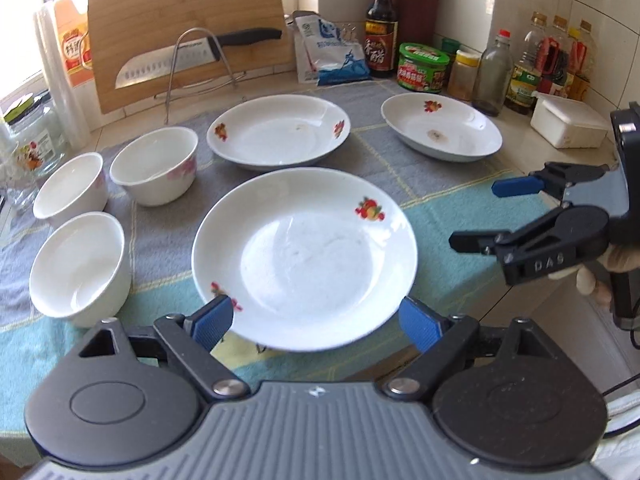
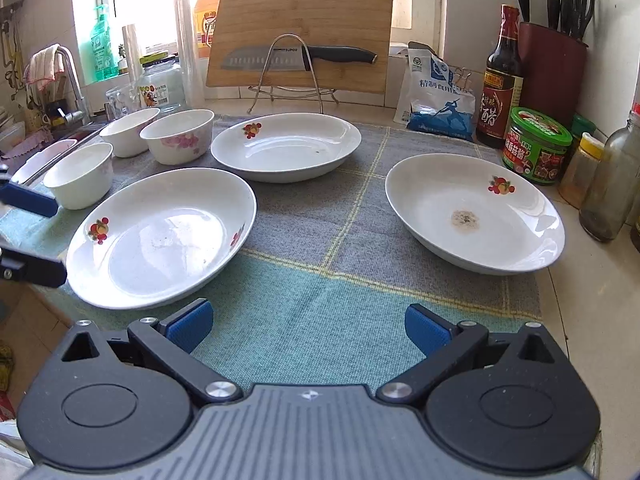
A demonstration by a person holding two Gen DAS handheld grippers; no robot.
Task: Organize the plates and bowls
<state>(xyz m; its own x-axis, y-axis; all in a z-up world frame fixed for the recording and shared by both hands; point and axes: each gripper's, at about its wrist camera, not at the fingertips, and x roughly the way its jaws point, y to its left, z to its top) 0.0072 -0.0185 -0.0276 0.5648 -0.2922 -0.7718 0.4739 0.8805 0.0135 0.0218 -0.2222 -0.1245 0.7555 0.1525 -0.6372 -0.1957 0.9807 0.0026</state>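
Three white plates with fruit prints lie on a checked cloth (image 1: 440,216): a near plate (image 1: 304,264) (image 2: 160,236), a far middle plate (image 1: 280,130) (image 2: 286,146) and a stained right plate (image 1: 440,126) (image 2: 474,210). Three white bowls stand at the left: near bowl (image 1: 78,266) (image 2: 78,174), middle bowl (image 1: 70,188) (image 2: 128,130) and pink-flowered bowl (image 1: 154,164) (image 2: 178,134). My left gripper (image 1: 314,322) is open, its pads flanking the near plate's front rim. My right gripper (image 2: 308,326) is open and empty over the cloth (image 2: 320,320); it also shows in the left wrist view (image 1: 476,214).
A cutting board (image 2: 300,28) with a knife (image 2: 296,58) on a wire stand leans at the back. A salt bag (image 2: 436,96), sauce bottle (image 2: 500,80), green jar (image 2: 538,144), knife block (image 2: 554,68) and oil bottles (image 1: 532,68) line the right. A glass jar (image 2: 160,84) and sink tap (image 2: 68,80) are left.
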